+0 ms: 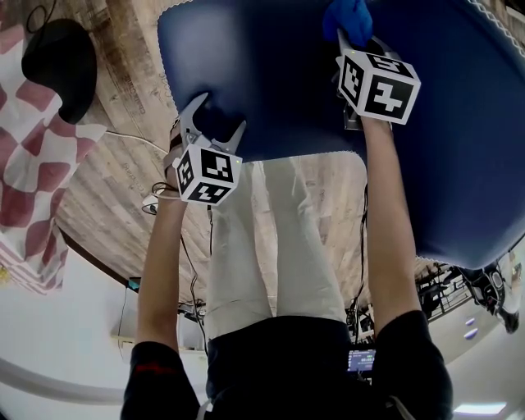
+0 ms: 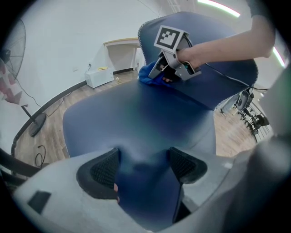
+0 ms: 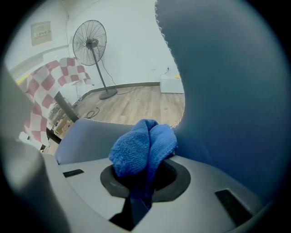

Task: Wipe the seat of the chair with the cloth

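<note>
Lower centre of the head view: the person's legs in white trousers (image 1: 279, 246) stand against the front edge of the seat (image 1: 279, 74), so both arms reach forward over it.

**Left gripper** (image 1: 212, 123)
- Position: lower left of the seat, just inside its front edge.
- State: jaws set wide and holding nothing. In the left gripper view, only the dark blue seat (image 2: 136, 118) shows in the gap of the left gripper (image 2: 143, 168).
- Probable purpose: kept low and clear of the wiping path. It may be bracing the chair, but this cannot be confirmed.

**Right gripper** (image 1: 353, 39)
- Position: top centre of the head view, at the far part of the seat.
- State: jaws closed on a bunched blue cloth (image 1: 349, 18).
- In the right gripper view the cloth (image 3: 141, 145) bulges out ahead of the right gripper (image 3: 143, 175). The fabric, not the jaws, is therefore presented to the upholstery.
- The left gripper view shows the right gripper (image 2: 170, 68) in the upper centre, with the cloth (image 2: 148, 75) at the junction of seat and backrest (image 2: 218, 59).

**Limits of view**
- The top edge of the head view cuts off the cloth.
- No view confirms that the cloth is pressed onto the seat.
- The chair base is hidden.
- The backrest (image 3: 227, 91) fills the right half of the right gripper view.
- Beyond it, at upper left, a pedestal fan (image 3: 88, 45) and checked fabric (image 3: 50, 77) stand on a wooden floor (image 3: 132, 104)
</note>
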Demonstrator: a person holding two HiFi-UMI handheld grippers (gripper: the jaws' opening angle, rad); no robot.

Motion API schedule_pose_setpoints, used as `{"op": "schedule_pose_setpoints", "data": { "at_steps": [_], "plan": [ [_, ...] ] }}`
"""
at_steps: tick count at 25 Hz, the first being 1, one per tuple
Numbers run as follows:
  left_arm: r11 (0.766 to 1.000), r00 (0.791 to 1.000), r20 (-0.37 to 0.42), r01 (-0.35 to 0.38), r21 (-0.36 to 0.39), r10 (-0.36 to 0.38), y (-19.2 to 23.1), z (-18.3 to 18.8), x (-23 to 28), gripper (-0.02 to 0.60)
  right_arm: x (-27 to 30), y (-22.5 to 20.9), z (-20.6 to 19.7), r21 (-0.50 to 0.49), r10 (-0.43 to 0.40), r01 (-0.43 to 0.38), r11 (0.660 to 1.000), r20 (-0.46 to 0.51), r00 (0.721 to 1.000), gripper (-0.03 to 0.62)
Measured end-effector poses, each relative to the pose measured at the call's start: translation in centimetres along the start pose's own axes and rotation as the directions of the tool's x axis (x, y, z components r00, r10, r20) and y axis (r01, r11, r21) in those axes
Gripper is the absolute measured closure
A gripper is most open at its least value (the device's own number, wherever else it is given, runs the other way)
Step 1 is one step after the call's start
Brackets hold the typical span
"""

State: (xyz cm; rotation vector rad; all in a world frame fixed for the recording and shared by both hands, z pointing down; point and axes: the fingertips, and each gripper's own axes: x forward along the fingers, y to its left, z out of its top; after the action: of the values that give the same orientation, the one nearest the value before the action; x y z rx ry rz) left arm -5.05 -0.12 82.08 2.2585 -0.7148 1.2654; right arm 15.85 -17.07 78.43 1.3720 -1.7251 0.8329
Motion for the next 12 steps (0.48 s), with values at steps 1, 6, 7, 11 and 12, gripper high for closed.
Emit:
{"op": "schedule_pose_setpoints", "data": {
  "at_steps": [1, 6, 7, 11, 12],
  "plan": [
    [1.000, 1.000, 0.001, 0.002, 0.000, -0.002, 0.04, -0.05, 0.01, 0.232, 0.14, 0.04, -0.03, 0.003, 0.003, -0.003, 1.000, -0.001, 1.000, 0.553],
    [1.000, 1.000, 0.018, 0.002, 0.004, -0.003, 0.08, 0.23, -0.05, 0.232, 0.24, -0.07, 0.23, 0.016, 0.020, -0.020, 1.000, 0.000, 1.000, 0.553],
    [1.000, 1.000, 0.021, 0.002, 0.005, -0.002, 0.07, 0.25, -0.07, 0.230, 0.21, -0.05, 0.26, 0.017, 0.021, -0.021, 1.000, 0.001, 1.000, 0.553],
    [1.000, 1.000, 0.019, 0.008, 0.003, -0.008, 0.18, 0.27, -0.10, 0.230, 0.18, 0.14, 0.45, 0.019, 0.028, -0.029, 0.999, 0.006, 1.000, 0.553],
    [1.000, 1.000, 0.018, 0.009, 0.003, -0.009, 0.21, 0.27, -0.13, 0.232, 0.18, 0.22, 0.50, 0.018, 0.028, -0.029, 0.999, 0.008, 1.000, 0.553]
  ]
}}
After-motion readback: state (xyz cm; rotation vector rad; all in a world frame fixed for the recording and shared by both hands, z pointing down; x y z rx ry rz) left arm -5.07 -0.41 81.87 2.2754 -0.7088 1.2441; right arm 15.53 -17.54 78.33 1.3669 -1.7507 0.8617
